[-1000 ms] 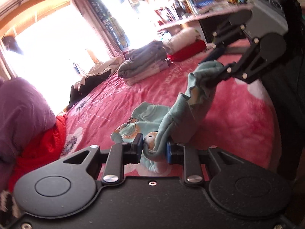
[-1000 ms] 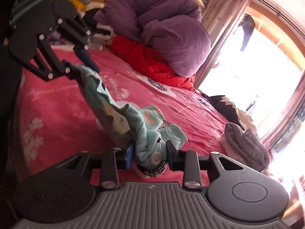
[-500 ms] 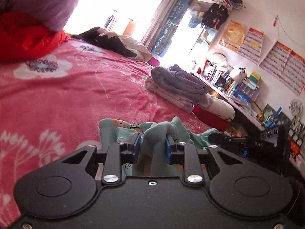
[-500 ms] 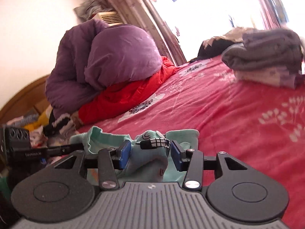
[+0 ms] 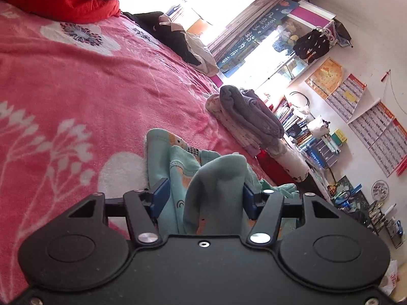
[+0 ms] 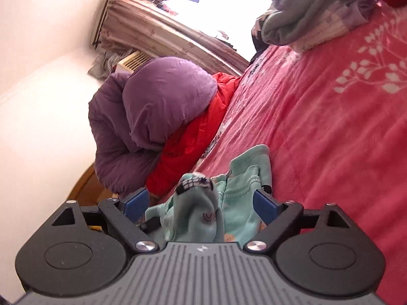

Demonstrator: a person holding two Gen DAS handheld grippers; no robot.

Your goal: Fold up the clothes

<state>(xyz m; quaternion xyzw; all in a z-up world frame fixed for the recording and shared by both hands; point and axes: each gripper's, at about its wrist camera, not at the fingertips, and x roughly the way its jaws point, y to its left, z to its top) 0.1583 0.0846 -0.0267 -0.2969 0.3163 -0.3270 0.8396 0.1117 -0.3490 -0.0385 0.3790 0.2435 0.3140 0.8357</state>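
A small mint-green knit garment (image 5: 178,172) printed with orange cartoon figures and little black grid patches lies bunched on the pink fleece blanket with white flower and branch prints (image 5: 76,89), its stitched hem showing and one fold standing up in a soft peak. In the left wrist view that peak rises between the blue pads of the left gripper (image 5: 203,198), whose jaws have just been opening; the right-hand pad sits against the cloth, the other stands just clear, so the cloth is released. In the right wrist view the garment (image 6: 239,193) heaps up between the blue pads of the right gripper (image 6: 201,203), whose jaws have also just been opening and now stand wide, neither pad pressing on the fabric. A stack of folded grey and lilac clothes (image 5: 249,117) rests further along the blanket, well apart from the garment.
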